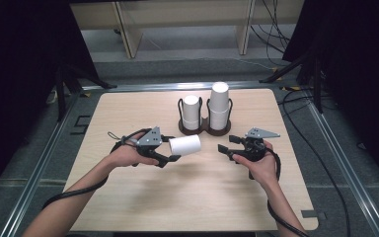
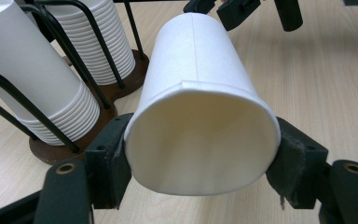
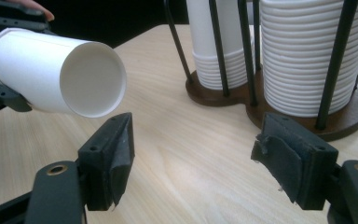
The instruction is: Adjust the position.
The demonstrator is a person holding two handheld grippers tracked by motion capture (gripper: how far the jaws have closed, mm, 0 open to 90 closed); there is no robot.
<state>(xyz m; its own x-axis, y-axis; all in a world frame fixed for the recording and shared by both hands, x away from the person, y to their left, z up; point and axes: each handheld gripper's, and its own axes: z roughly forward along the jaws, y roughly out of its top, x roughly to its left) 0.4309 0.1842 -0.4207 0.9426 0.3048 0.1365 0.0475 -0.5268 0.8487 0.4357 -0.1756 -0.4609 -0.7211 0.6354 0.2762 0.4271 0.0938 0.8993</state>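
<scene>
My left gripper [image 1: 170,159] pinches a smooth white paper cup [image 1: 185,144] by its rim, sideways above the wooden tabletop's [image 1: 128,111] middle, while my right gripper [image 1: 225,149] gapes empty near the wire-caged cup stacks [image 1: 218,106].

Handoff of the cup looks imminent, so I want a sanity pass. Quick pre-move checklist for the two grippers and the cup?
1. Left gripper grips the white paper cup near its rim, pads on both sides: ok.
2. Cup shape: rim slightly squeezed into an oval, no crease visible: ok.
3. Cup lies sideways, closed base toward the right gripper: ok.
4. Right gripper fingers apart, nothing between them: ok.
5. Gap wide enough for the cup base: cannot tell.
6. Brown wooden cup holder with black wire posts and its two stacks stands behind both grippers, clear of the path between them: ok.
</scene>
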